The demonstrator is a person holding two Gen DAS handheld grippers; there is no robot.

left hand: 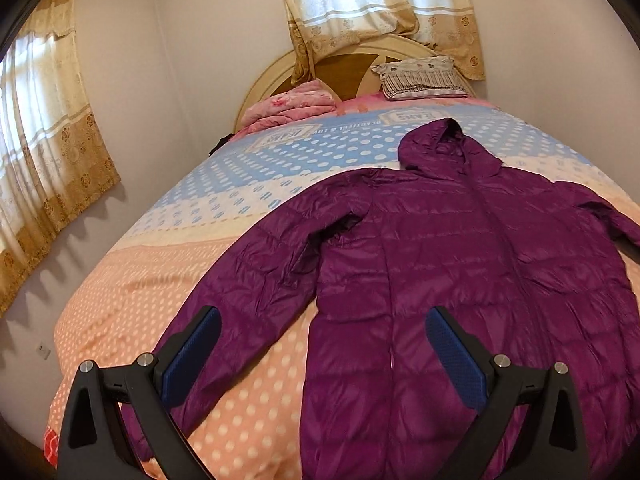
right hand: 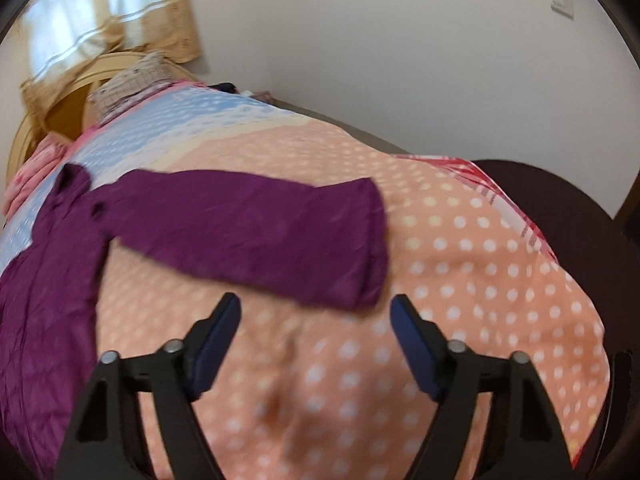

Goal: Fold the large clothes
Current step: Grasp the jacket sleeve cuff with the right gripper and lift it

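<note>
A purple hooded puffer jacket (left hand: 452,248) lies flat and face up on the bed, hood toward the headboard, both sleeves spread out. My left gripper (left hand: 322,320) hangs open above its lower left part, one blue pad over the left sleeve (left hand: 236,280), the other over the body, nothing between them. In the right wrist view the jacket's other sleeve (right hand: 256,224) stretches across the spotted bedspread (right hand: 460,264) to its cuff (right hand: 372,240). My right gripper (right hand: 316,308) is open just short of that cuff, with nothing between its pads.
A pink folded quilt (left hand: 296,108) and a patterned pillow (left hand: 420,76) lie at the headboard (left hand: 344,68). Curtained windows stand at the left (left hand: 44,140) and behind the bed. A dark rounded object (right hand: 552,200) sits past the bed's right corner.
</note>
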